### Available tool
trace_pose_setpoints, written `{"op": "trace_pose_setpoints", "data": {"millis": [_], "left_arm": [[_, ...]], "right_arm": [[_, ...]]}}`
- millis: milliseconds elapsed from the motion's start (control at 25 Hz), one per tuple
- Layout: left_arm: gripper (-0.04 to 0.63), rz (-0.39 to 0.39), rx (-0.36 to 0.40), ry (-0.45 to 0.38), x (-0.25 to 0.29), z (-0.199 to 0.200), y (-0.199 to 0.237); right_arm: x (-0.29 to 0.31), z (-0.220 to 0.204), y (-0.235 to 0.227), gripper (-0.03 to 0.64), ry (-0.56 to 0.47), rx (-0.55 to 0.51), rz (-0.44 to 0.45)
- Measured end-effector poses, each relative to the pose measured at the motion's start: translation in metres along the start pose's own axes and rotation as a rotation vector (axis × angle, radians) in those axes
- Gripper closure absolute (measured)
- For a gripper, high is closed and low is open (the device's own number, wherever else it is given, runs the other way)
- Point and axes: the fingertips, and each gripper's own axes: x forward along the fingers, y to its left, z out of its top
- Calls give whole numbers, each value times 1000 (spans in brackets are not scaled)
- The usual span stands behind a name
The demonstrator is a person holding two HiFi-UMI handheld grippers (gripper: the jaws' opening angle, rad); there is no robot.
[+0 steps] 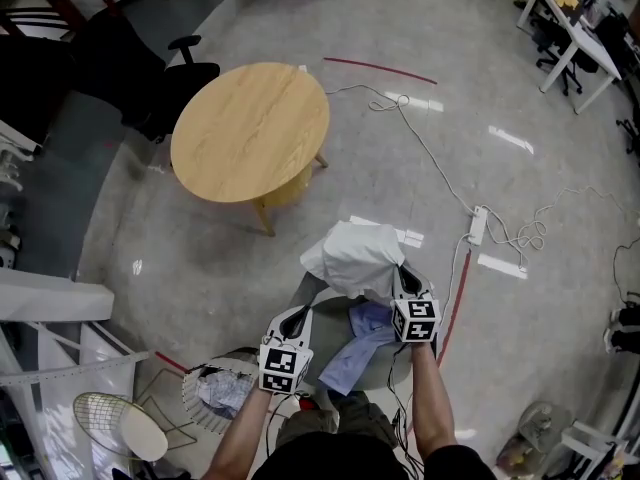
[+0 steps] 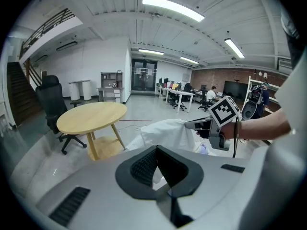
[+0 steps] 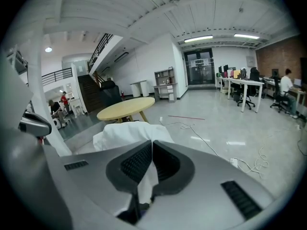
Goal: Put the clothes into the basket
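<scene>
A white garment (image 1: 352, 253) hangs bunched between both grippers above a grey round seat (image 1: 385, 373). My left gripper (image 1: 300, 311) grips its near left edge, jaws closed with white cloth showing between them (image 2: 156, 147). My right gripper (image 1: 403, 268) is shut on the garment's right side, and cloth trails down through its jaws (image 3: 152, 142). A blue garment (image 1: 355, 353) lies crumpled on the seat under the white one. The white ribbed basket (image 1: 195, 378) stands on the floor at the lower left, with clothes inside it.
A round wooden table (image 1: 250, 130) stands ahead with a black office chair (image 1: 150, 68) behind it. A power strip and cables (image 1: 478, 226) lie on the floor to the right. A white wire frame (image 1: 105, 413) sits beside the basket. White railings stand at the left.
</scene>
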Motion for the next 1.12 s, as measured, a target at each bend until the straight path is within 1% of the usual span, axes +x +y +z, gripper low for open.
{"op": "trace_pose_setpoints", "data": {"millis": [240, 560, 760, 960, 1120], "left_arm": [[588, 39, -12, -34, -23, 7, -1], [588, 102, -11, -140, -53, 41, 8], [588, 147, -13, -195, -83, 56, 21], [588, 189, -47, -238, -112, 62, 36], [588, 221, -62, -267, -131, 60, 42]], "right_arm": [[-18, 35, 17, 584, -66, -29, 52], [-43, 76, 47, 584, -141, -71, 107], [-68, 109, 75, 585, -212, -110, 143], [-92, 148, 99, 585, -294, -130, 178], [-110, 167, 115, 586, -340, -153, 206]]}}
